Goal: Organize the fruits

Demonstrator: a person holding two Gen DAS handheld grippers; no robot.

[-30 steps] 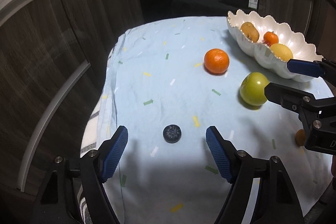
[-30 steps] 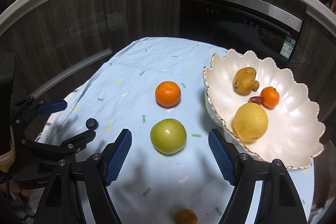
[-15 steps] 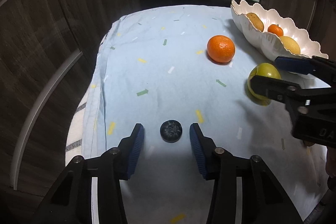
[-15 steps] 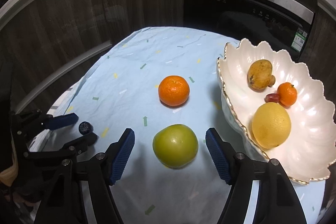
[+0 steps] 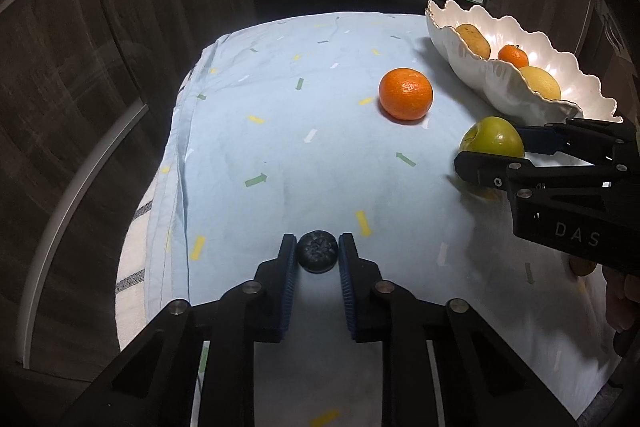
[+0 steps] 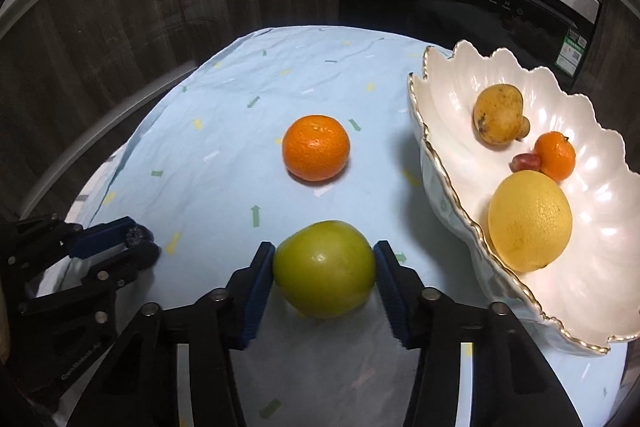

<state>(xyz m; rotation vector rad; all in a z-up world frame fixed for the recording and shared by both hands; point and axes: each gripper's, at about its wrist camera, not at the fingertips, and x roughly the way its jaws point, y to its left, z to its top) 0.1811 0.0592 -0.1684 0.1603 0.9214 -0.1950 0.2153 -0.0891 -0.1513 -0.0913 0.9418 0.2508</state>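
Left gripper point(image 5: 317, 251): fingers narrow, blue pads pressed against both sides of the blueberry point(image 5: 317, 256), which sat on the cloth point(image 5: 280, 147) near its front left part. In the right wrist view the same gripper point(image 6: 140, 241) showed at the left edge with the berry point(image 6: 134, 235) between its tips.

Right gripper point(image 6: 325, 261): fingers set about the width of the apple point(image 6: 325, 269), pads touching it on either side; the apple rested on the cloth point(image 6: 224, 163), just beside the bowl point(image 6: 440, 163). From the left wrist view the gripper point(image 5: 490, 149) reached in from the right, one finger in front of the apple point(image 5: 491, 138) and one behind.

Orange point(image 6: 315, 147): loose on the cloth, beyond the apple, apart from both grippers and left of the bowl; also seen at point(image 5: 406, 93).

Bowl, white, scalloped, gilt rim point(image 5: 516, 99): stood at the right of the cloth. Contents: a large yellow citrus point(image 6: 530, 221); a small mandarin point(image 6: 555, 155); a reddish grape point(image 6: 526, 161) touching the mandarin; a brownish-yellow fruit point(image 6: 498, 115) at the far side.

Small brown item point(image 5: 582, 269): on the cloth at right, mostly hidden behind the right gripper body; kind could not be told.

Background: dark oven point(image 6: 460, 7) and wood cabinet fronts point(image 5: 100, 47).
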